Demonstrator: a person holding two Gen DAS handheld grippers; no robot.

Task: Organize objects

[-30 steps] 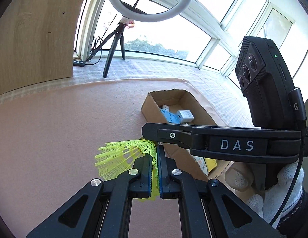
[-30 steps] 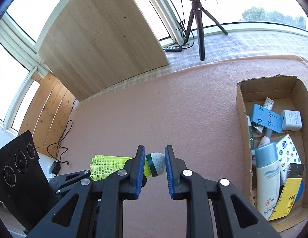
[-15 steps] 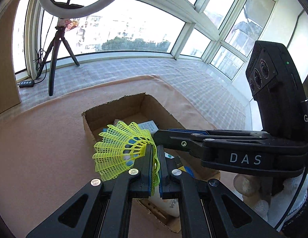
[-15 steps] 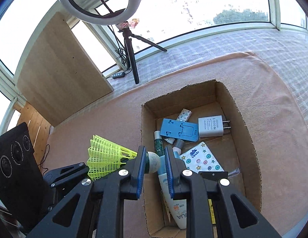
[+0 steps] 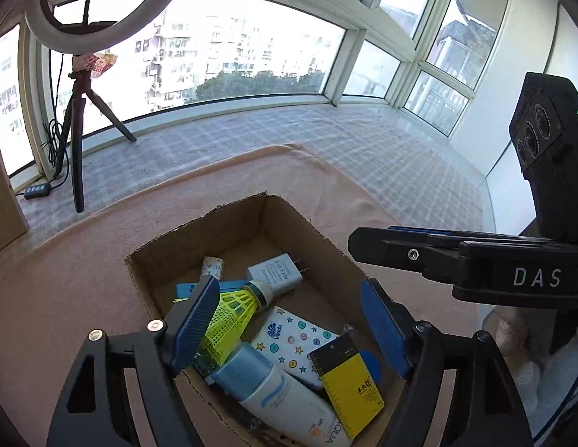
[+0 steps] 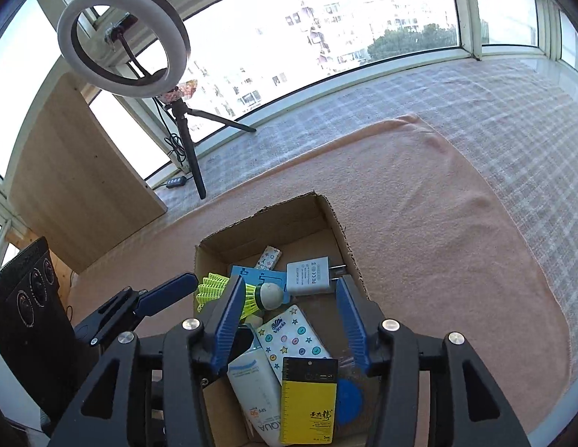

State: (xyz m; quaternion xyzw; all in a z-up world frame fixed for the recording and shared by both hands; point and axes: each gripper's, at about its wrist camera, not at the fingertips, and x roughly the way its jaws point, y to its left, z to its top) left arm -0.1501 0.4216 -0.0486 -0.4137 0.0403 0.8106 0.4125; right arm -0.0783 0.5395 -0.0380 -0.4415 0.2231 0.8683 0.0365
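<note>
Both grippers hang over the box (image 5: 328,240), which sits on a pink blanket (image 6: 430,223) by the window. The left gripper (image 5: 289,320) has its fingers spread wide, with nothing between them. The right gripper (image 6: 289,320) is spread just as wide and is likewise empty.

The shuttlecock (image 5: 233,307) lies inside the box, at its left side. Its yellow skirt rests just beside the left gripper's left finger (image 5: 194,320), and I cannot tell whether the two touch. Its white cork tip points toward the charger (image 5: 276,273). From the right wrist view the shuttlecock (image 6: 251,294) leans over the other contents rather than lying flat on the bottom.

Around it in the box I see a blue stand (image 6: 251,275), a small patterned tube (image 6: 268,257), a tissue pack (image 5: 294,339) with stars and dots, a sunscreen tube (image 5: 289,406), and a yellow card (image 5: 346,372) lying partly over a blue disc (image 6: 348,396).

As for progress, the shuttlecock looks delivered: it is in the box and neither gripper holds it. The blanket shows nothing else lying loose in either view, so the sorting appears close to finished, though parts of the blanket are hidden behind the grippers. What seems left is to draw both grippers up and away from the box.

A ring light (image 6: 123,37) on a tripod stands on the sill behind.
</note>
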